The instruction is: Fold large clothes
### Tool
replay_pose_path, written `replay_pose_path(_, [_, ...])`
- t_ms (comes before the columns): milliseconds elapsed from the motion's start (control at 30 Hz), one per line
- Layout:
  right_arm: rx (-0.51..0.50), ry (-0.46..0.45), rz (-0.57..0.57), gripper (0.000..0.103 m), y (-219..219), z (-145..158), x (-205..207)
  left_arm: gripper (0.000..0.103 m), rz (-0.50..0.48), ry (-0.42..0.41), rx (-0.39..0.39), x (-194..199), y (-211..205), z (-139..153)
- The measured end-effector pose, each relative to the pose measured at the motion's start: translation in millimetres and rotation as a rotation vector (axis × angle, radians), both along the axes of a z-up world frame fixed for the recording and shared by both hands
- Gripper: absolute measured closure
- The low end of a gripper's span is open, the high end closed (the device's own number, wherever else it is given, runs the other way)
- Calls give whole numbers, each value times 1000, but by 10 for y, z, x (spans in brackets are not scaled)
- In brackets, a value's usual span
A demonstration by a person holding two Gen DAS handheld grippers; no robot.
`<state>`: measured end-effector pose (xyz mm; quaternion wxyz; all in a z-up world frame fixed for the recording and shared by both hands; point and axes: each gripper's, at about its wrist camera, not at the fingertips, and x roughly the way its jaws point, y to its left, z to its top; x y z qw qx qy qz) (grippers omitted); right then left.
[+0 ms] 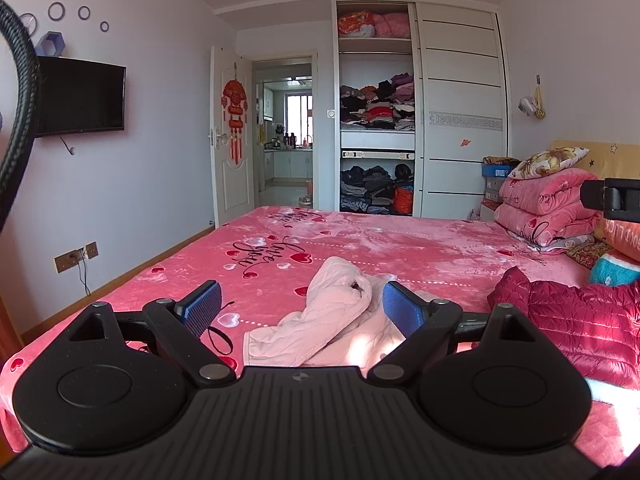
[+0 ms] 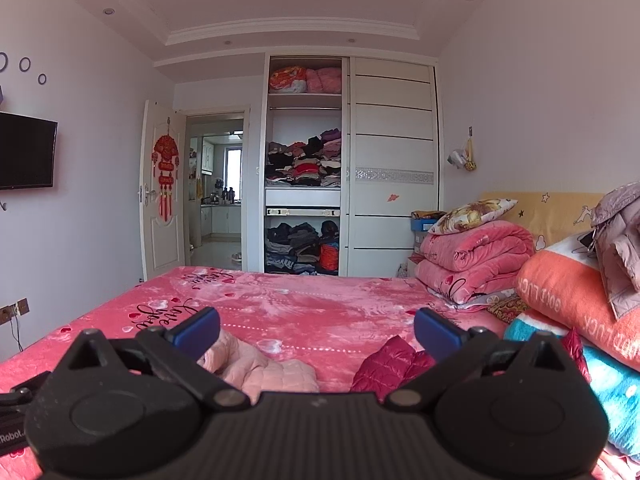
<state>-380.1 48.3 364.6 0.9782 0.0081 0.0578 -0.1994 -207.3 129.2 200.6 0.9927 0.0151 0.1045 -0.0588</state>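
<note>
Since both tools are held above the bed [image 1: 400, 248] with nothing between their fingers, the folding is judged not to have begun; the step in hand appears to be the approach to a first garment. The left tool [image 1: 302, 304] is spread wide and empty, and the pale pink quilted garment [image 1: 320, 320] is seen crumpled just beyond it, on the near part of the bed. The right tool [image 2: 316, 330] is spread equally wide and empty, with the dark red padded jacket [image 2: 386, 364] lying bunched below its right finger, beside the pink garment. For the next move, one garment would have to be chosen, seized at an edge or a sleeve, and pulled flat before any fold can be made.

Two loose garments are counted on the bed, and two tools. Two folded pink blankets [image 2: 472, 260] are stacked near the headboard, with one flowered pillow [image 2: 474, 210] on top.
</note>
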Motion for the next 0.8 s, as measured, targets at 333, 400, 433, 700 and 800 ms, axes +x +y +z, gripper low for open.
replay_pose_path(333, [-11,-37,2,0,55,54,-93,0,11,-22,-5,13,-114,142])
replay_pose_path(400, [-7,-46,8,1,92,57,-120,0,11,-26,-2,18,-166,177])
replay_pose_path(433, [-9,-48,9,1,99,60,-128,0,12,-26,-1,63,-210,228])
replay_pose_path(700, [-25,-73,7,1,165,100,-166,0,19,-26,-14,-11,-191,375])
replay_pose_path(800, [-32,-86,9,1,193,109,-189,0,19,-25,-19,-59,-176,404])
